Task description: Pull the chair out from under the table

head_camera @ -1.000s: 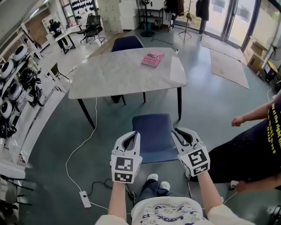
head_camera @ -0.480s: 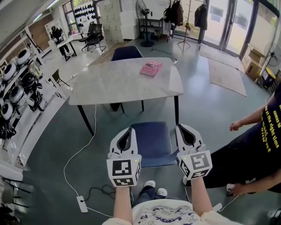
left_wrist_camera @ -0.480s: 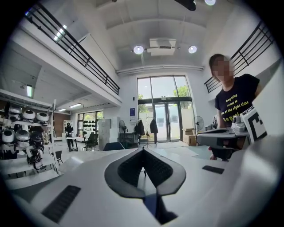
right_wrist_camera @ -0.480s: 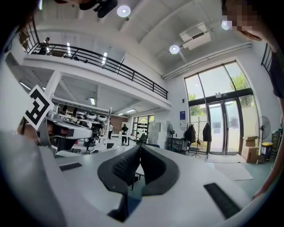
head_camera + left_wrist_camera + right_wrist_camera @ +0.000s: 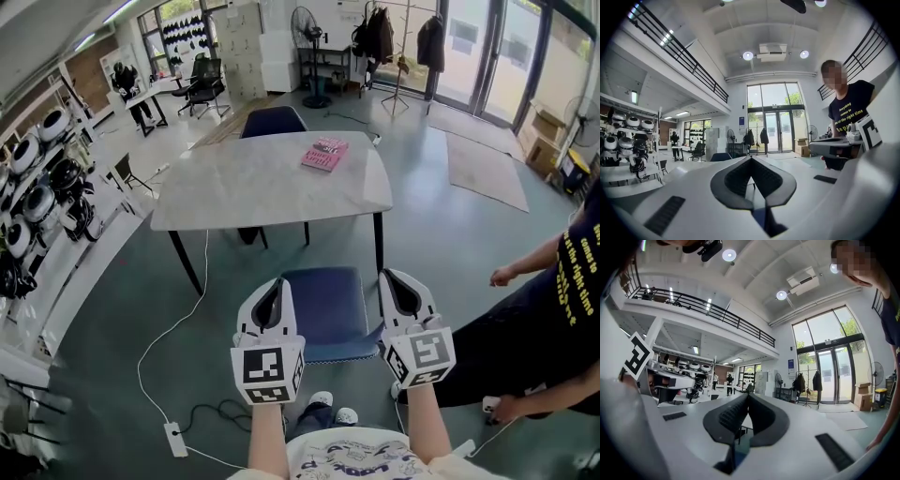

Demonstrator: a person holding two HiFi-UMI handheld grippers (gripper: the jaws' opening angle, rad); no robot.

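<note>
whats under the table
Under the table only its own dark legs and the legs of the far chair show. The tabletop covers that chair's seat, so only its backrest rises behind. The near chair stands out in front, not underneath.

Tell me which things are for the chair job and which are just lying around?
For the job: near blue chair, table, left gripper, right gripper (both shut, empty).

Just lying about: pink box on the table, far blue chair, white power strip on the floor, rug.
</note>
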